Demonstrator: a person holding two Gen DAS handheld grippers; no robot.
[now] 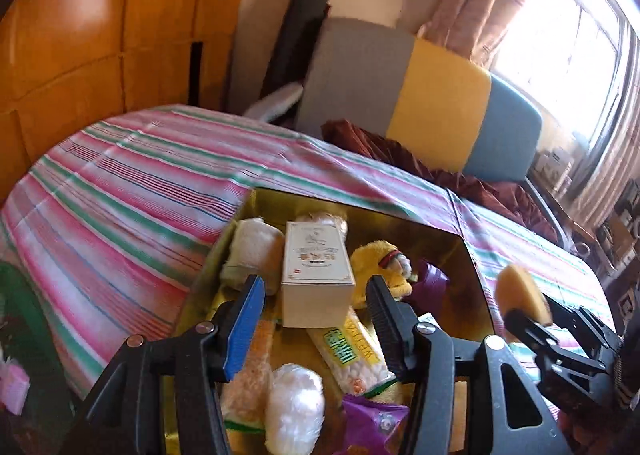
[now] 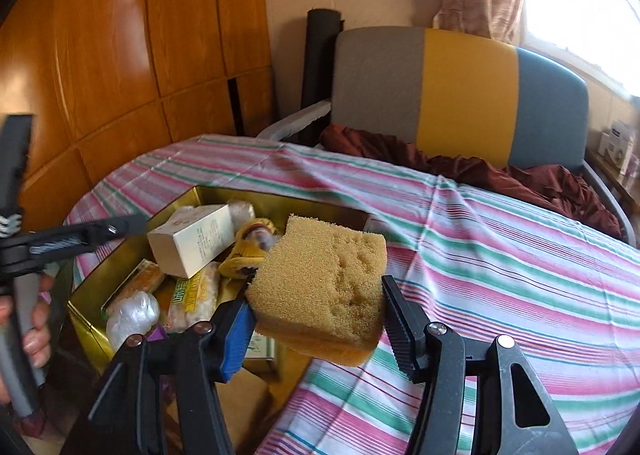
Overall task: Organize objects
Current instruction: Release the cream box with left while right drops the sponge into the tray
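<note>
A gold tin box (image 1: 360, 215) (image 2: 132, 251) on the striped tablecloth holds a white carton (image 1: 316, 275) (image 2: 196, 239), a yellow plush toy (image 1: 380, 259) (image 2: 244, 251), snack packets (image 1: 352, 351) and a purple wrapper (image 1: 376, 427). My left gripper (image 1: 316, 319) is open and empty, hovering over the box. My right gripper (image 2: 320, 319) is shut on a tan sponge (image 2: 324, 283) (image 1: 520, 295) and holds it above the box's right edge.
The striped tablecloth (image 2: 500, 275) (image 1: 120, 195) covers the table. A grey, yellow and blue chair (image 2: 460, 95) with dark red cloth (image 2: 500, 171) stands behind it. Wooden cabinets (image 2: 120, 55) stand at the left. A window (image 1: 560, 35) is at the right.
</note>
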